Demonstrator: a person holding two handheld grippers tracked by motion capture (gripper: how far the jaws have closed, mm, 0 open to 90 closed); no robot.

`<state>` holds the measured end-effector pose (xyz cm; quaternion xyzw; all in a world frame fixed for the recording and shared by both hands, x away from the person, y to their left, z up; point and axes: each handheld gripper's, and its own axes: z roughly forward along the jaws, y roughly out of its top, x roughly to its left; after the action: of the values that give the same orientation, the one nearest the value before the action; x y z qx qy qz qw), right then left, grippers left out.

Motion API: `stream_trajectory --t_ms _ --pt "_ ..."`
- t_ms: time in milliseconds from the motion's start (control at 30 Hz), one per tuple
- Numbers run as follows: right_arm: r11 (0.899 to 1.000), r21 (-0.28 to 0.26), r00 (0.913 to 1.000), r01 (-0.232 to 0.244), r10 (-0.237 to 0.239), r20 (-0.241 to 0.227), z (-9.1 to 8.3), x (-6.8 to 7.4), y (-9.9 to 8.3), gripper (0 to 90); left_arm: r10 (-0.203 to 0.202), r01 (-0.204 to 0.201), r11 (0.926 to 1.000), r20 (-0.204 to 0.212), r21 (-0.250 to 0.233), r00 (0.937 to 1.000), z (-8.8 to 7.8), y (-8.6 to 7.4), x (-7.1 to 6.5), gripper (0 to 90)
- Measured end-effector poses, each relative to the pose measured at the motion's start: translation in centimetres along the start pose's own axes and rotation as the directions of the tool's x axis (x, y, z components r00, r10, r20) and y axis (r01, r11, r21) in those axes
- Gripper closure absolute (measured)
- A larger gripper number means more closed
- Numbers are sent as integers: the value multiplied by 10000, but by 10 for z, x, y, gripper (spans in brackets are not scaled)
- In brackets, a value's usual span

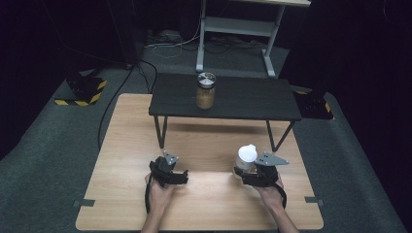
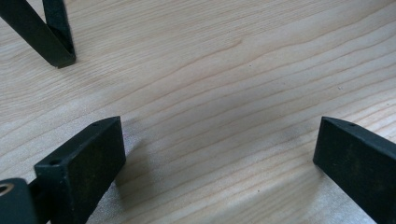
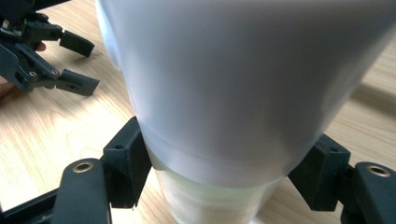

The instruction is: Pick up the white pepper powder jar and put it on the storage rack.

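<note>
Right gripper [image 3: 219, 182] jaws clamp a white bottle [image 3: 243, 88] from both sides, pads pressing at the seam where the white cap meets the clear lower body; bottle stands upright on the light wood table [image 1: 121, 145]. High view puts the same bottle [image 1: 246, 158] at the front right of the table, just ahead of the right gripper [image 1: 243, 174], which the person's right hand [image 1: 271, 191] holds from behind, grey three-cornered plate on top. Left gripper [image 2: 219, 154] is released: jaws stand wide apart, bare wood grain between them, nothing gripped. From above the left gripper [image 1: 180, 175] sits at front left, held by the left hand [image 1: 158, 191], well apart from the bottle; it also shows in the right gripper view [image 3: 51, 56] at upper left, jaws spread. Black leg [image 2: 46, 32] of the small dark shelf [image 1: 223, 99] lands on the table just beyond the left gripper. Shelf stands across the far half of the table, and a glass jar [image 1: 205, 91] with a metal lid and tan contents stands on it, left of centre, well apart from both grippers
</note>
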<state>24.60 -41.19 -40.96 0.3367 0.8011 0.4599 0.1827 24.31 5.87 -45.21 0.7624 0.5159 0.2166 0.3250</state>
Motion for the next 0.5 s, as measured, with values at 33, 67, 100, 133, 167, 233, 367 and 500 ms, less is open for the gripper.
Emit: stream_trajectory --t_ms 33,67,100,133,167,233,367,500 --pt "10000 -5 10000 -22 22 -32 -1 -1 2 301 1 -1 10000 -1 0 10000 0 0 0 23" --pt "10000 -22 10000 4 -4 -51 -2 -2 3 301 -1 1 10000 -1 -1 10000 0 0 0 22" --pt "10000 -21 10000 23 -23 -42 -3 -1 4 300 1 -1 10000 -1 1 10000 0 0 0 22" --pt "10000 -21 10000 23 -23 -42 -3 -1 4 300 1 -1 10000 -1 1 10000 0 0 0 22" --pt "9999 -26 9999 133 -133 -7 -5 -1 8 300 2 -2 10000 -1 1 10000 0 0 0 22" --pt "9999 -63 9999 153 -153 -12 -6 -1 9 300 2 -2 10000 -3 1 10000 0 0 0 22" --pt "9998 -110 9998 176 -176 -35 -10 -3 16 300 6 -6 10000 -3 2 10000 0 0 0 23" --pt "9997 -166 9998 206 -207 -83 -12 -5 22 301 8 -8 10000 -3 3 10000 0 0 0 23"
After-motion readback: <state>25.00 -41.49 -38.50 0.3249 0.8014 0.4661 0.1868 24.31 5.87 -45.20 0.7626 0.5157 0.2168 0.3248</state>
